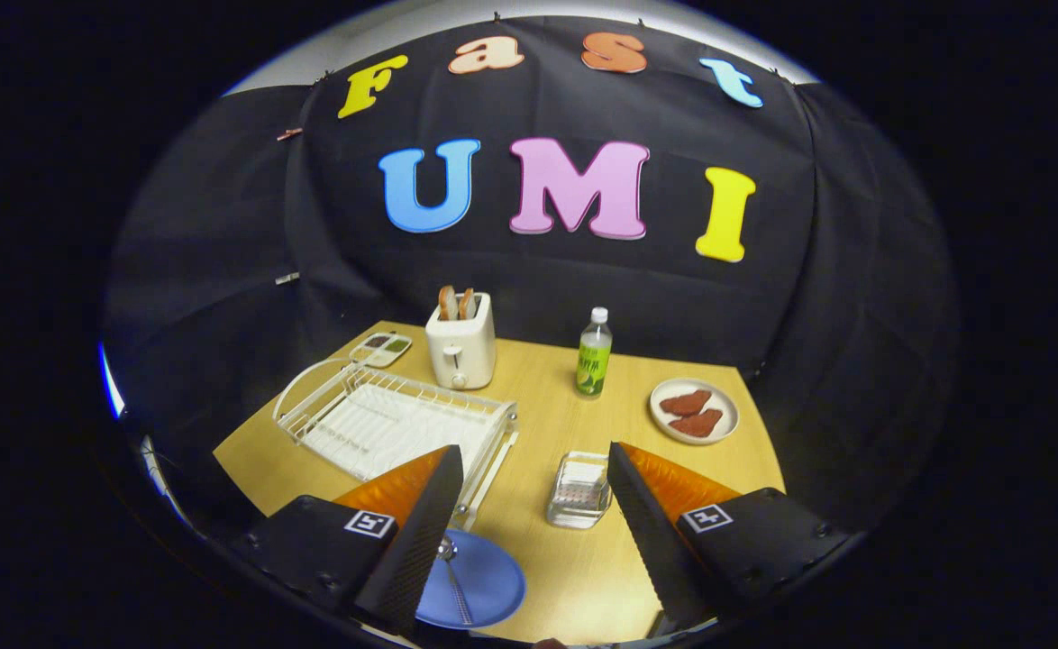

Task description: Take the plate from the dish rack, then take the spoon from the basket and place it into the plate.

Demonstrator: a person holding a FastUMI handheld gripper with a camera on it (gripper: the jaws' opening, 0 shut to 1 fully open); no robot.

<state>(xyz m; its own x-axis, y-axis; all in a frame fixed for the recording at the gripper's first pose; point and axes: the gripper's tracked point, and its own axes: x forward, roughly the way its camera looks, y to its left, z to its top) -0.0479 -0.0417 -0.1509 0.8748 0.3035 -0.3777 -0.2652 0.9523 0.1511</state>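
A blue plate (484,581) lies on the wooden table beside the left finger, near the table's front edge. A metal spoon (453,577) rests on the plate, its bowl close to the left finger. The white wire dish rack (385,419) stands beyond the left finger and holds no dishes. A small clear basket (579,491) sits on the table just ahead, close to the right finger. My gripper (529,541) hovers above the table, open, with nothing between its fingers.
A white toaster (461,347) with bread slices stands behind the rack, a small tray (382,348) to its left. A green bottle (593,356) stands mid-table at the back. A white plate with meat slices (694,410) lies at the far right.
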